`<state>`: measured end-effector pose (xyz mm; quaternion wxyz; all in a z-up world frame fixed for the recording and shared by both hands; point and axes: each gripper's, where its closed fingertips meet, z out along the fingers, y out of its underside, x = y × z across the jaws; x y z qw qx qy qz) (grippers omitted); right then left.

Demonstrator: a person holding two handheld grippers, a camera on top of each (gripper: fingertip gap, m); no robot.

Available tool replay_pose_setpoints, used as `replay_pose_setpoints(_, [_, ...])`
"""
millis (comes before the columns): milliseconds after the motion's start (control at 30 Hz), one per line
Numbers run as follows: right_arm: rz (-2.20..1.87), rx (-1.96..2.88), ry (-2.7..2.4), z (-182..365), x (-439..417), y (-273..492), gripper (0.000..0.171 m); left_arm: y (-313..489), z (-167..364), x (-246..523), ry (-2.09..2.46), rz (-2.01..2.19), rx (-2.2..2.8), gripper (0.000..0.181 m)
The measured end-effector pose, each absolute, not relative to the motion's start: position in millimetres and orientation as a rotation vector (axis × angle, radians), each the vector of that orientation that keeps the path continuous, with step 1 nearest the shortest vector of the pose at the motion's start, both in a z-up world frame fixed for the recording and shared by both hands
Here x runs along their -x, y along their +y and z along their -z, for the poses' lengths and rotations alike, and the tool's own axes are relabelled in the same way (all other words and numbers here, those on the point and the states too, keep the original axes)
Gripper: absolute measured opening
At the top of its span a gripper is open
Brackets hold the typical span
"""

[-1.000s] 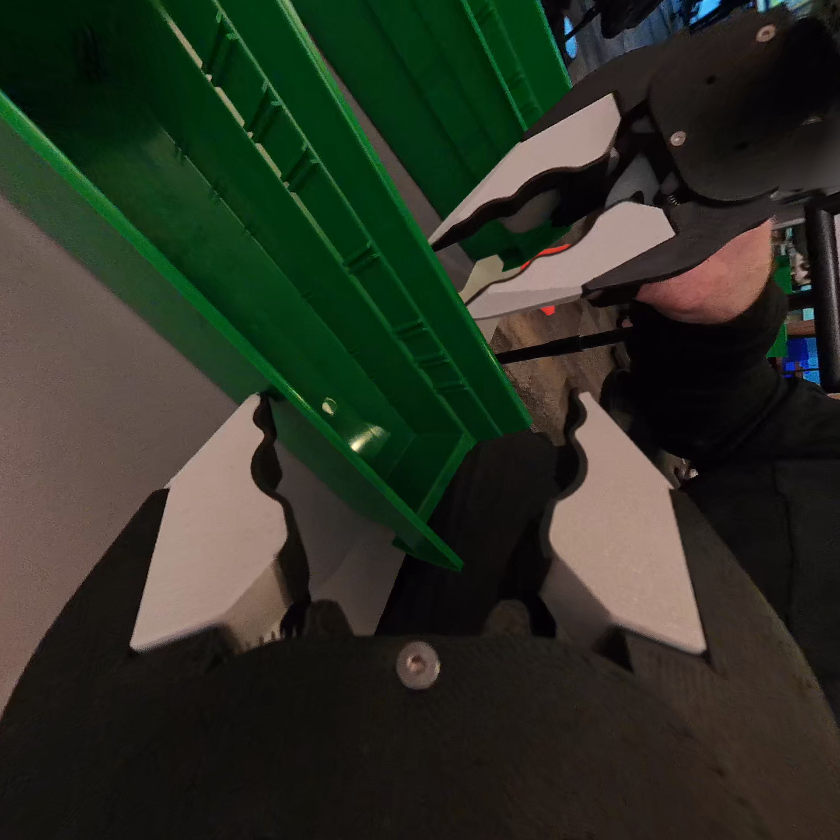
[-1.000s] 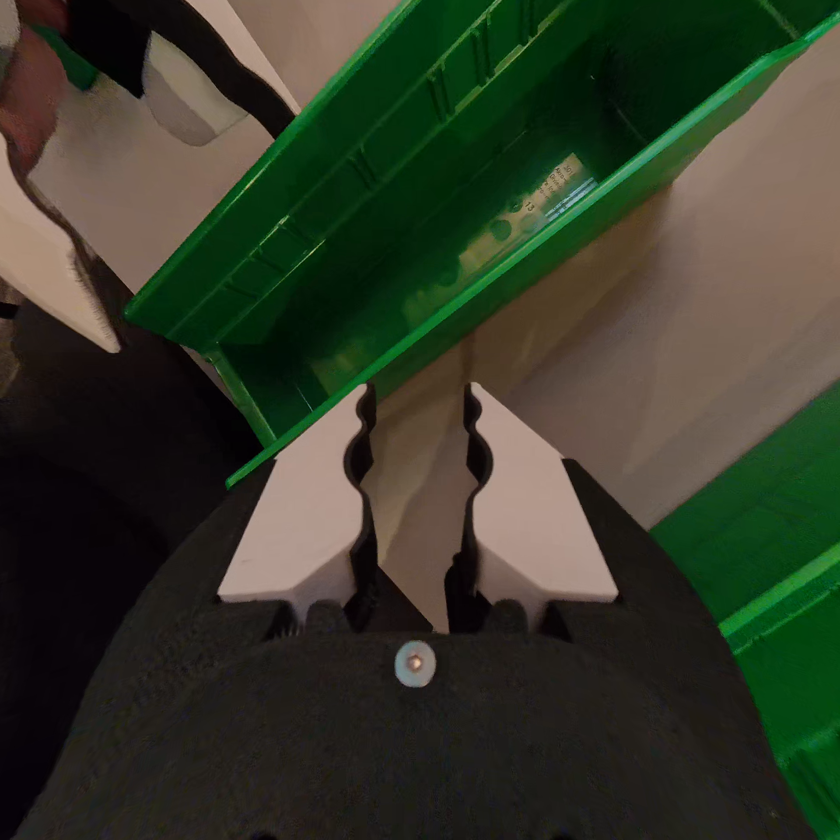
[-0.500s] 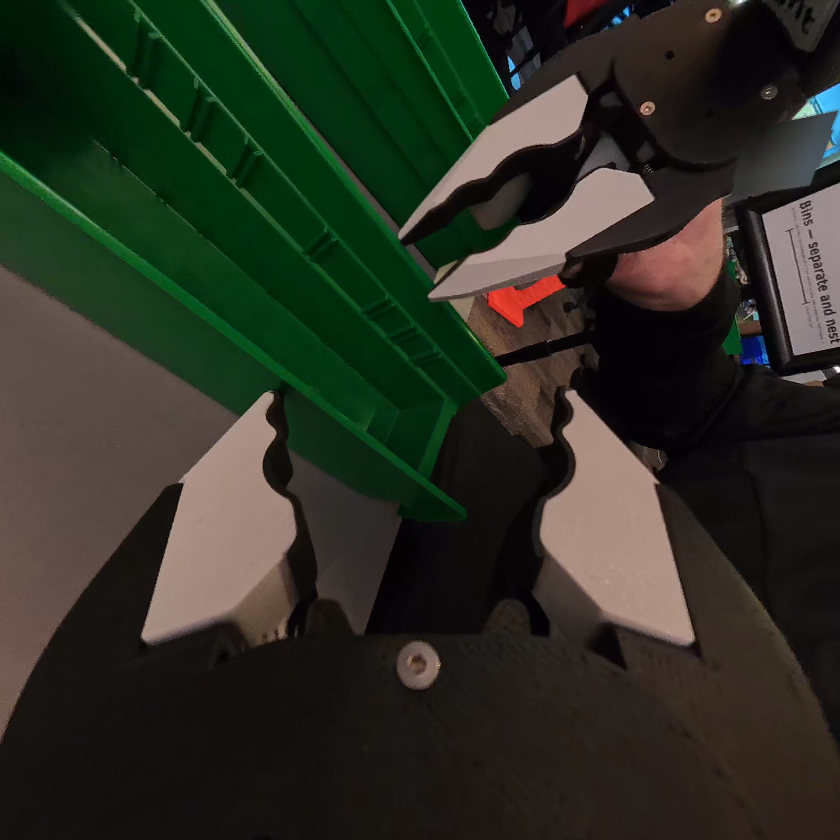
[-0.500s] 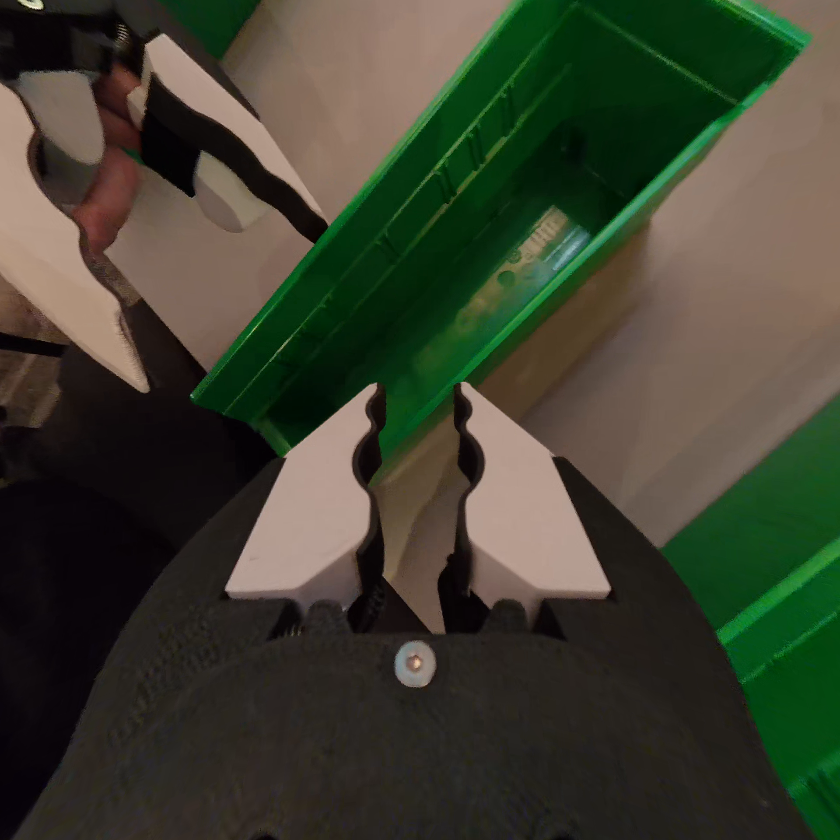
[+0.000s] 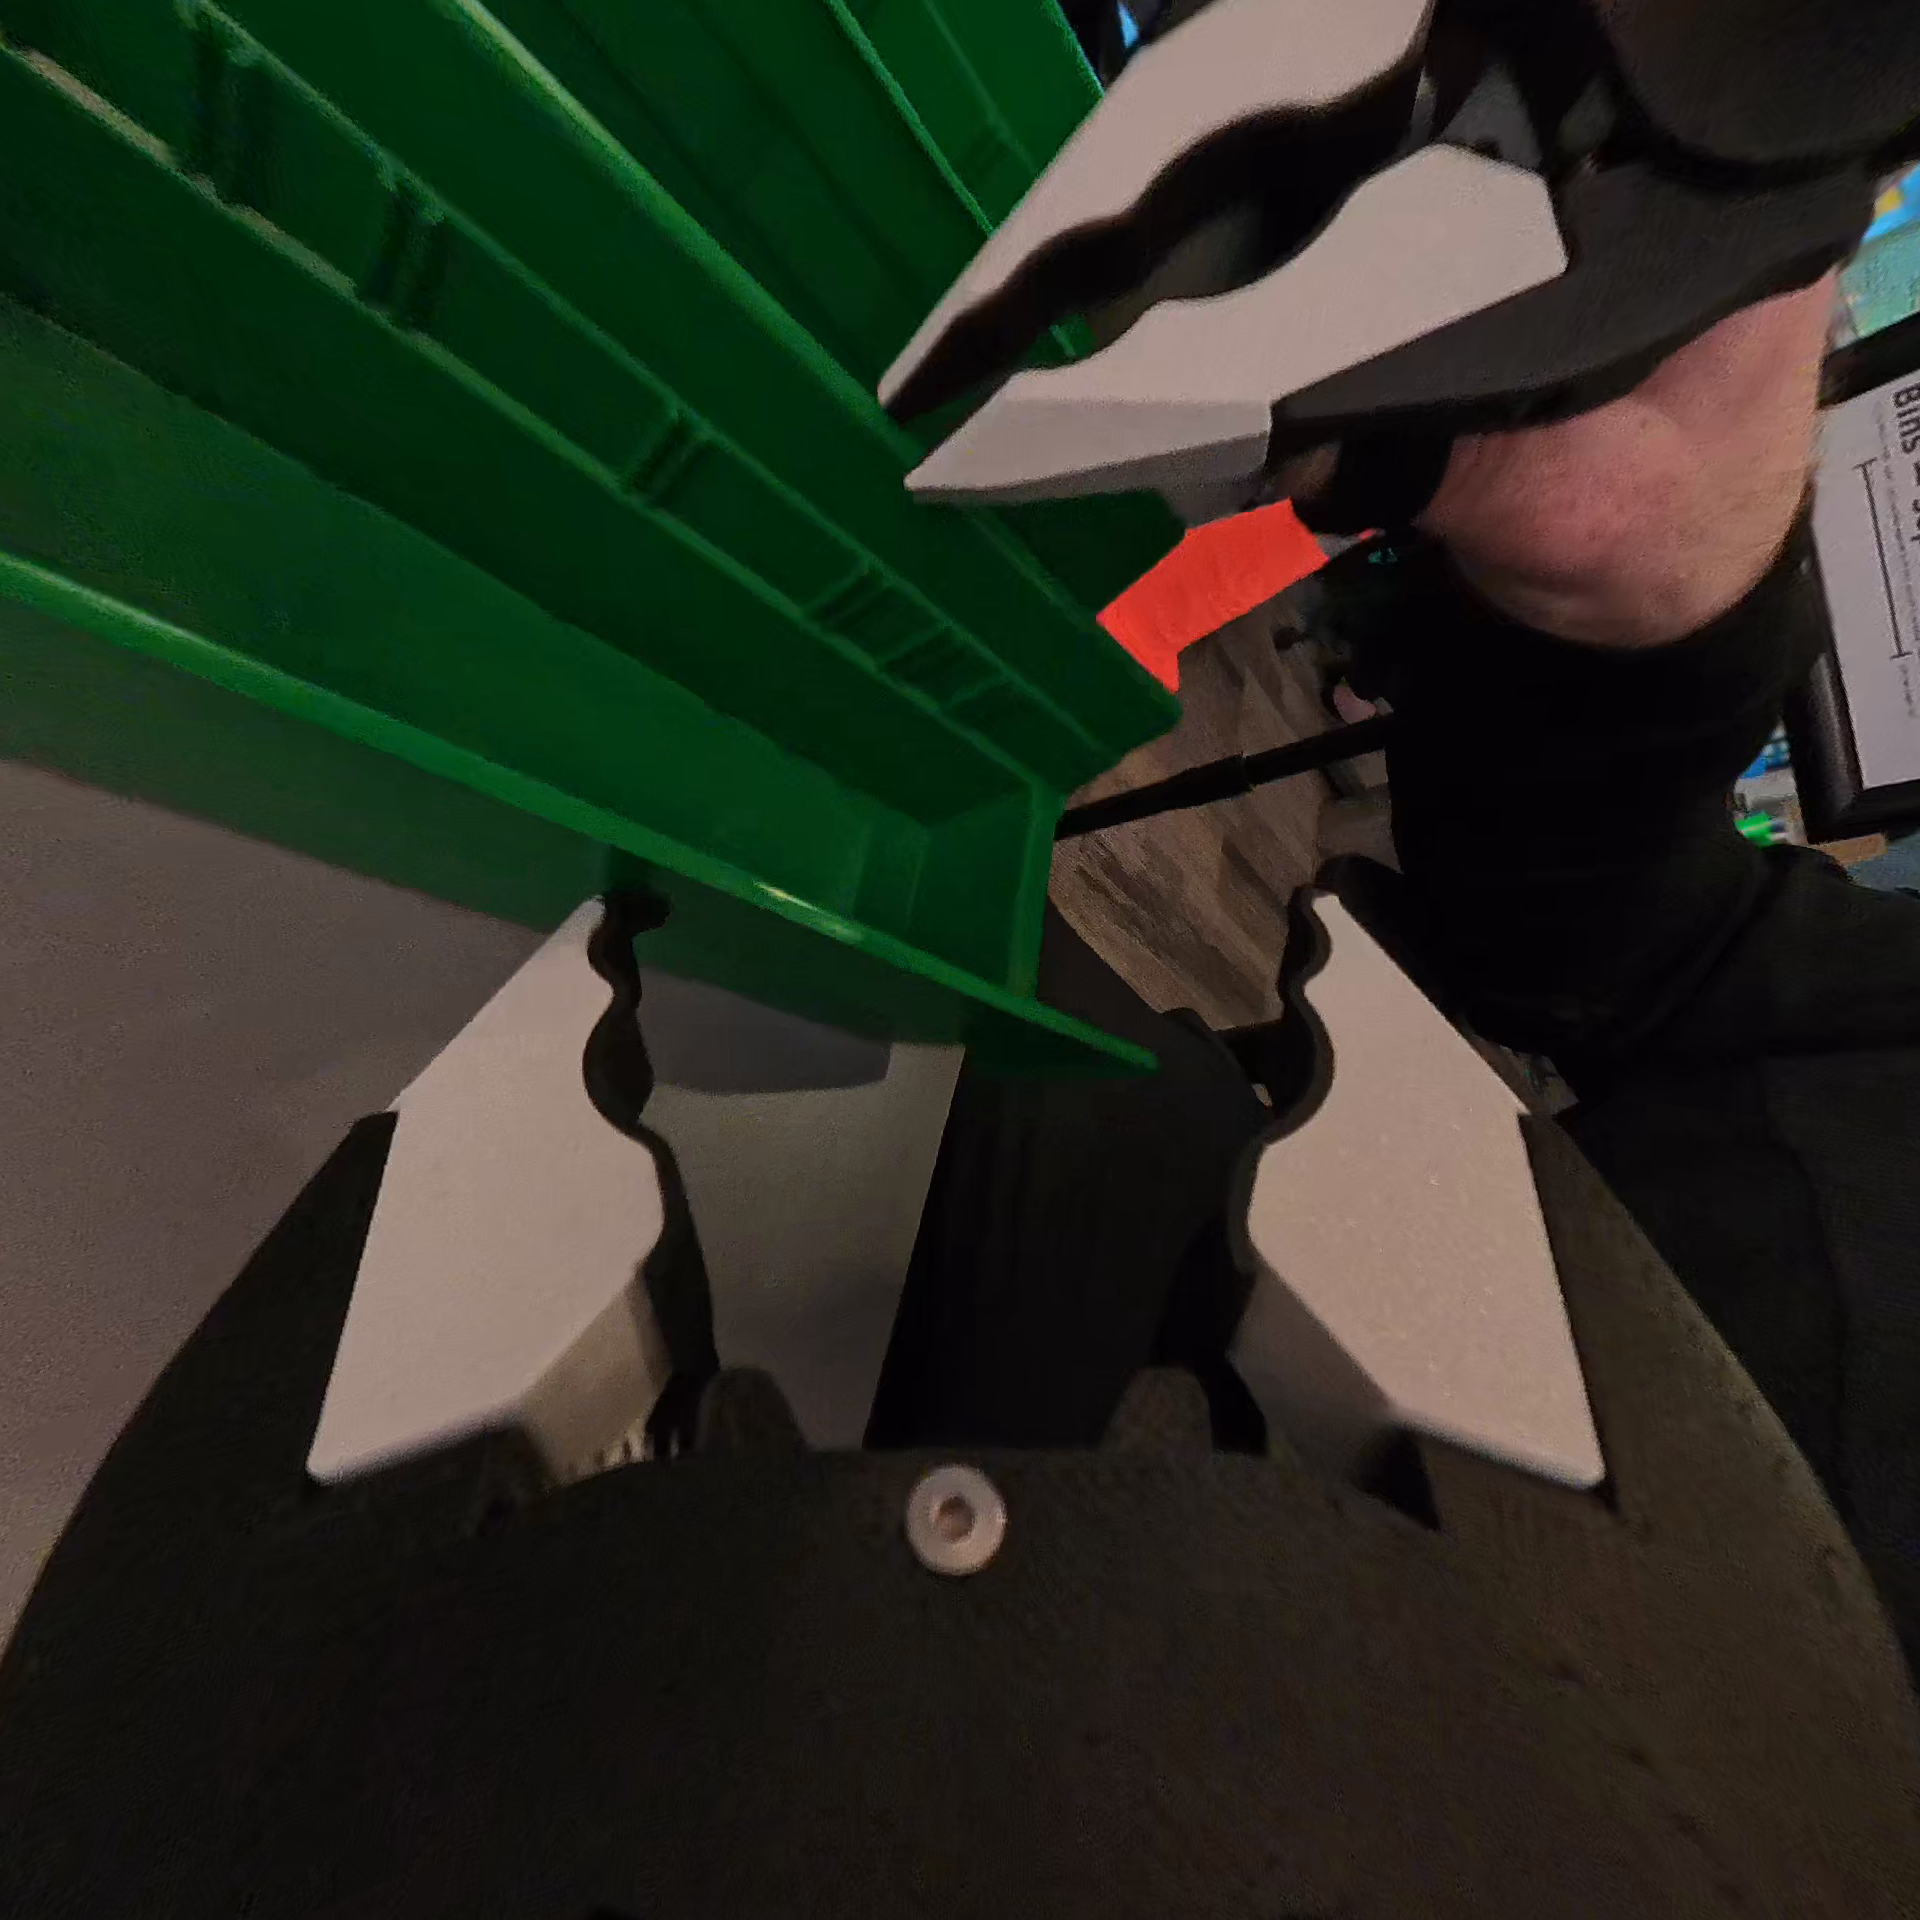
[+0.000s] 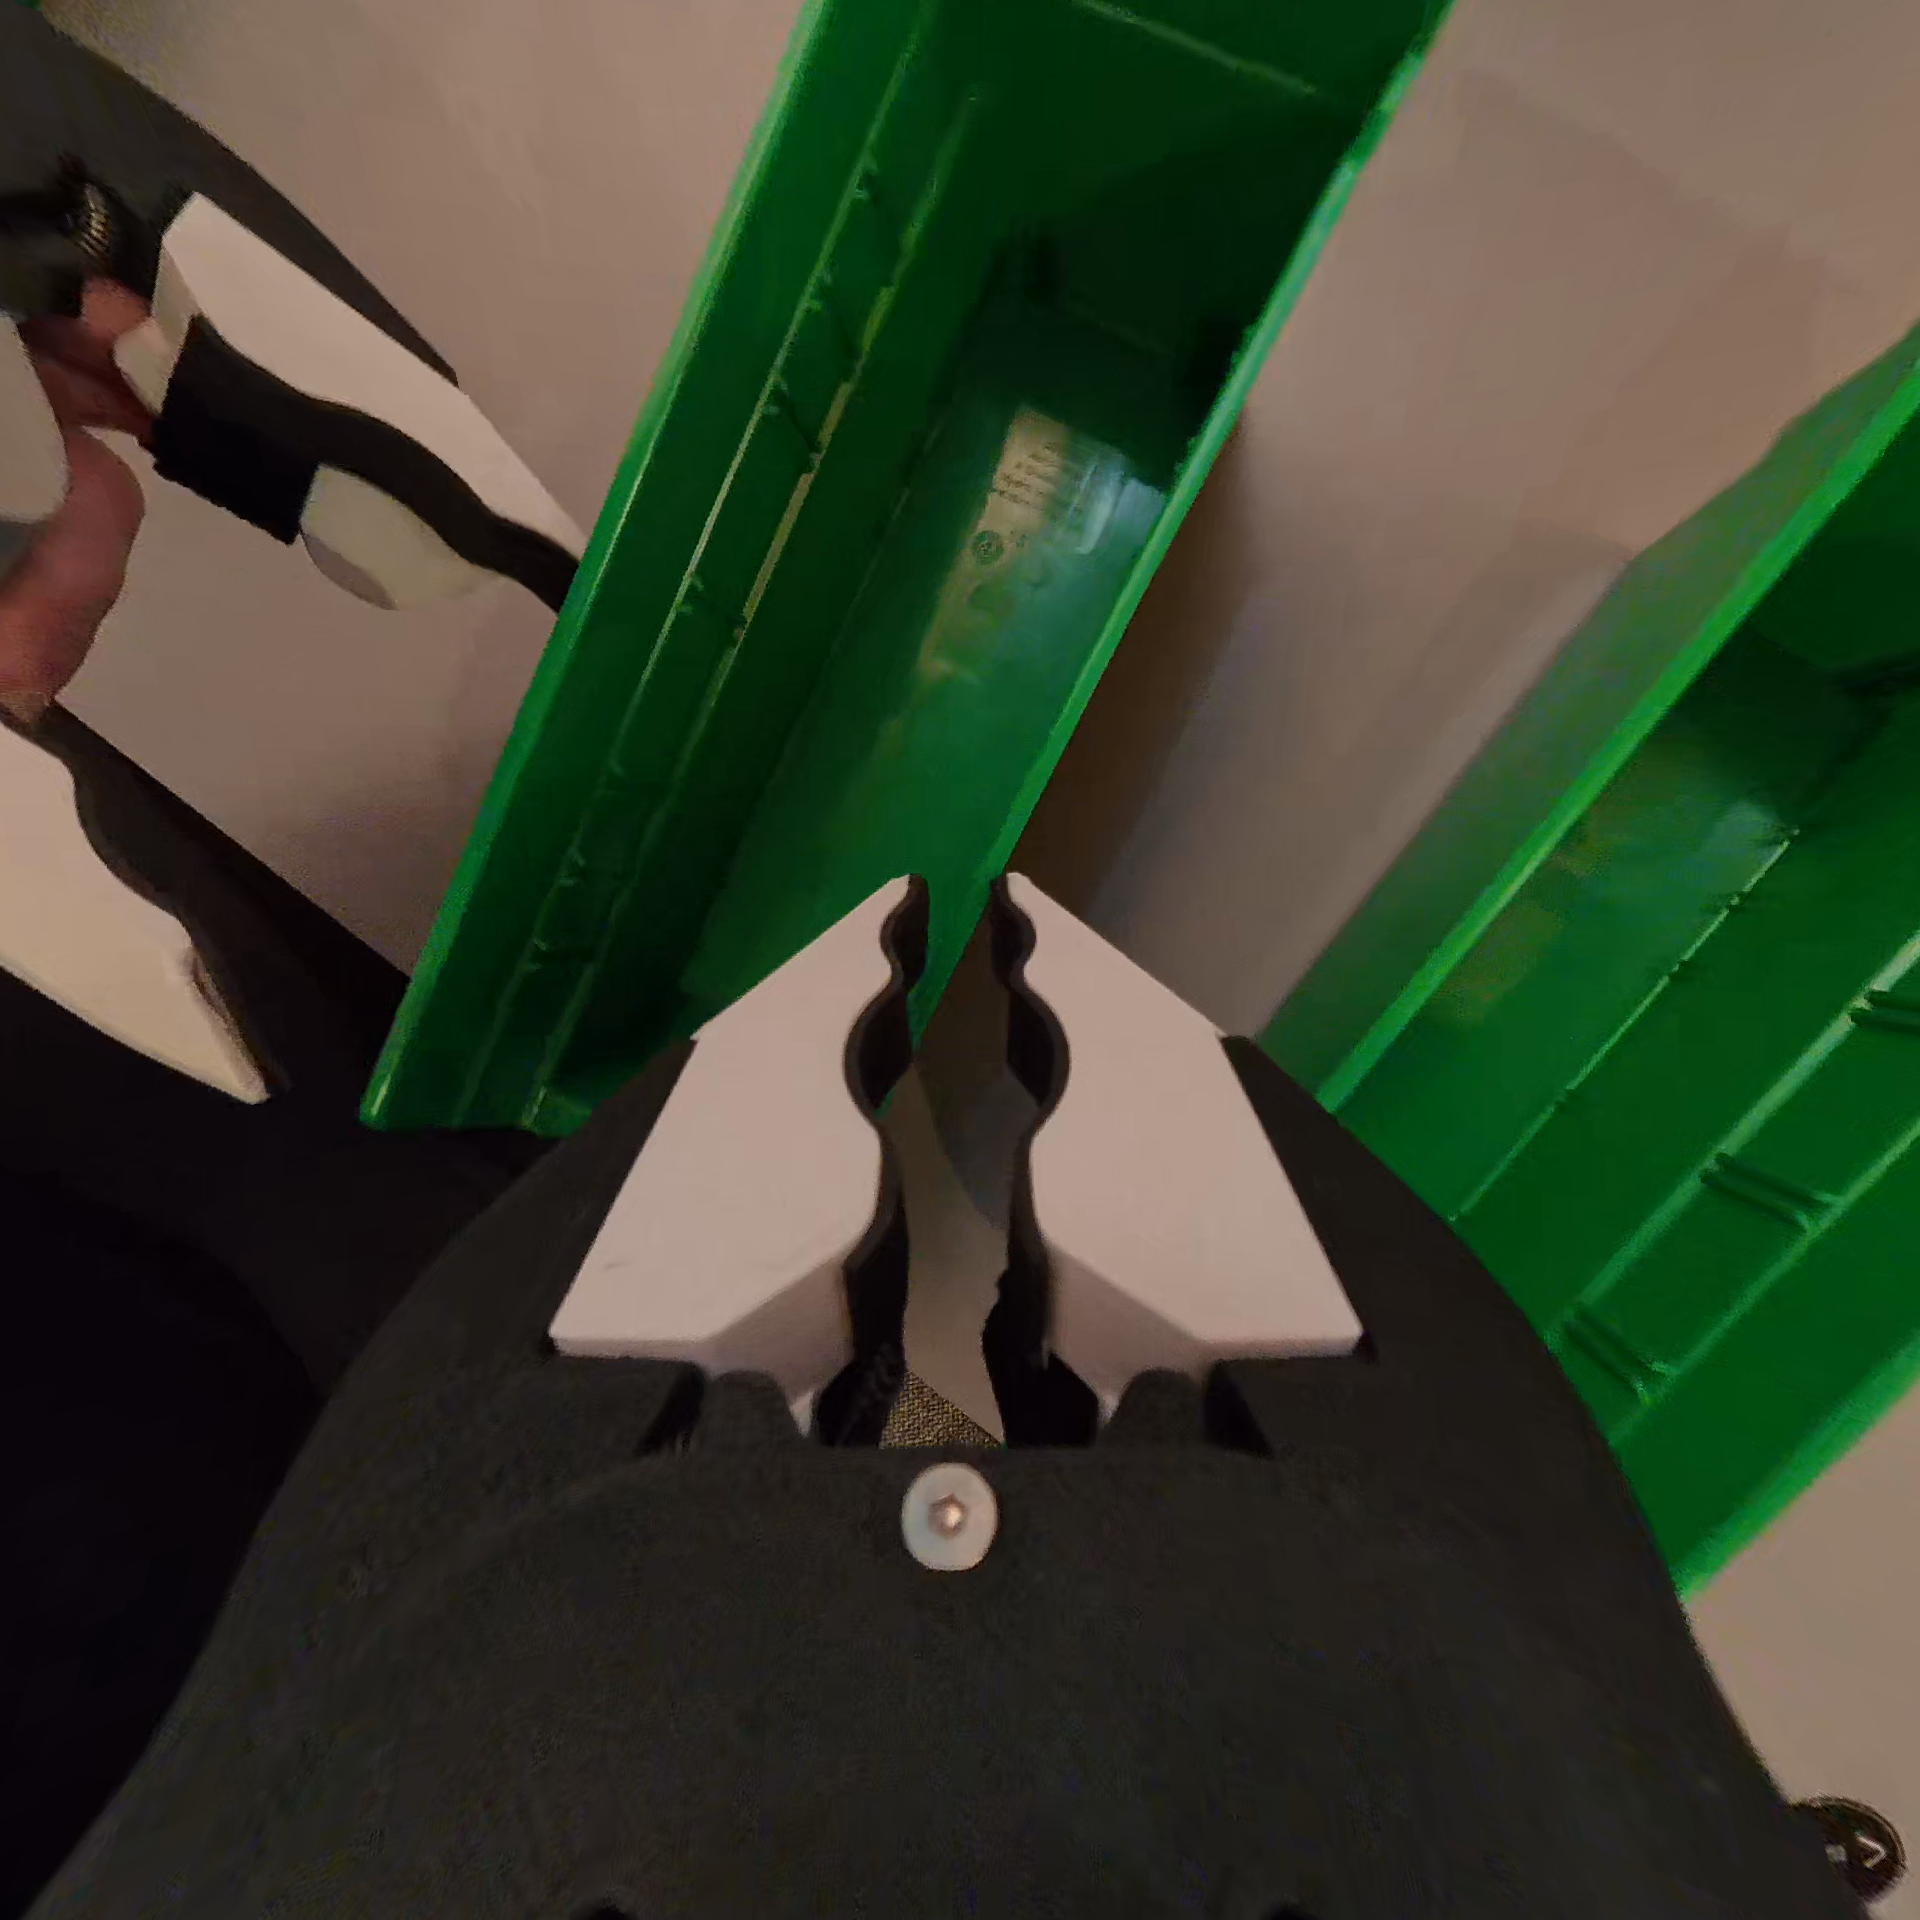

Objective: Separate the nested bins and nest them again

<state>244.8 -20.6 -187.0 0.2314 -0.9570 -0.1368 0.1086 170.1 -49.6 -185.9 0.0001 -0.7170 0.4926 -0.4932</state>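
A long narrow green bin (image 6: 935, 623) lies on the pale table (image 6: 1351, 520), open side up. My right gripper (image 6: 958, 883) is shut on the near end of its right side wall, which runs between the pads. It also shows in the left wrist view (image 5: 904, 442), straddling that bin's far wall. My left gripper (image 5: 956, 914) is open wide, with the near corner of the same bin (image 5: 520, 520) between its fingers and not touching them. It appears in the right wrist view (image 6: 410, 842), left of the bin. A second green bin (image 6: 1662, 935) lies to the right, apart from the first.
The second bin (image 5: 831, 156) lies beyond the first in the left wrist view. Past the table edge are a wooden floor (image 5: 1174, 894), an orange object (image 5: 1216, 592) and a sign board (image 5: 1870, 571). A person's hand and black sleeve (image 5: 1610, 520) hold the right gripper.
My right gripper has moved onto the narrow bin's side wall and its fingers have closed in on it. My left gripper has stayed open at the bin's corner.
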Motion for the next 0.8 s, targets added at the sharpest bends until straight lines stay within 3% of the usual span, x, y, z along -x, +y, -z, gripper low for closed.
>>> replay_pose_setpoints(33, [-0.301,2.633,-0.368,187,-247,-21,0.010,-51,187,-171,1.552,1.558,2.255,0.119])
replay_pose_setpoints(800, [-0.338,2.590,-0.391,178,-242,-26,0.003,-37,171,-175,1.589,1.513,2.139,0.128])
